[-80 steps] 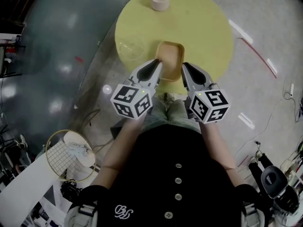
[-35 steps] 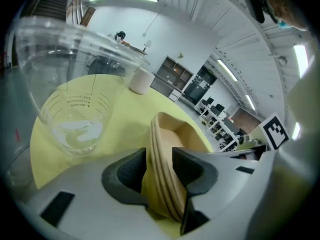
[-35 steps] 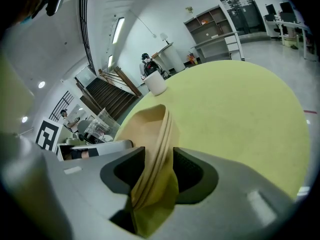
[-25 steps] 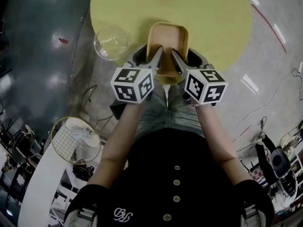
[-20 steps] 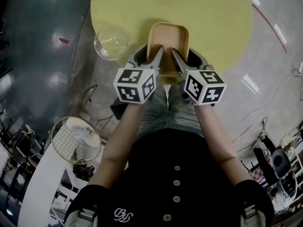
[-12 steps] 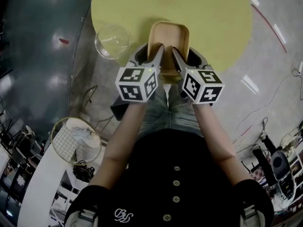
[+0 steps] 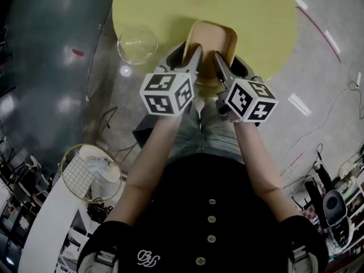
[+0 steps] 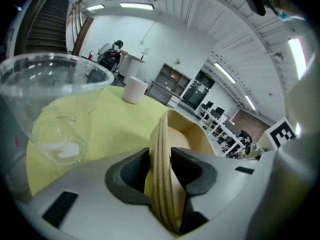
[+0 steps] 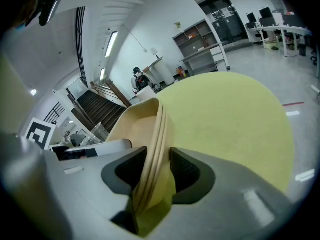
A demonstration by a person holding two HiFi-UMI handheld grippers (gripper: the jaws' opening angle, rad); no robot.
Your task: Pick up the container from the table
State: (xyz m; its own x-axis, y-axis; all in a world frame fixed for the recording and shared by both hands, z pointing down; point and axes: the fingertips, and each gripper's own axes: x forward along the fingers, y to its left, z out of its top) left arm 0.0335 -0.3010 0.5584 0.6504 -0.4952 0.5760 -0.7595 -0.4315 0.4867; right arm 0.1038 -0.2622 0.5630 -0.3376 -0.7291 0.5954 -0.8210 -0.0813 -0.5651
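A tan oblong container sits at the near edge of the round yellow table. My left gripper straddles the container's left rim, one finger inside and one outside. My right gripper straddles the right rim the same way. In the left gripper view the rim stands between the dark pads of the gripper, which are closing and touch it on both sides. In the right gripper view the rim is likewise pinched by the closing jaws of the gripper.
A clear glass bowl stands on the table's left edge, close to my left gripper, and looms large in the left gripper view. A white cup is at the table's far side. A racket lies on the floor at the left.
Both grippers came from beside the container onto its side rims. Over the last second their jaws narrowed on the rims, and the container sits slightly higher and more to the right in the head view.
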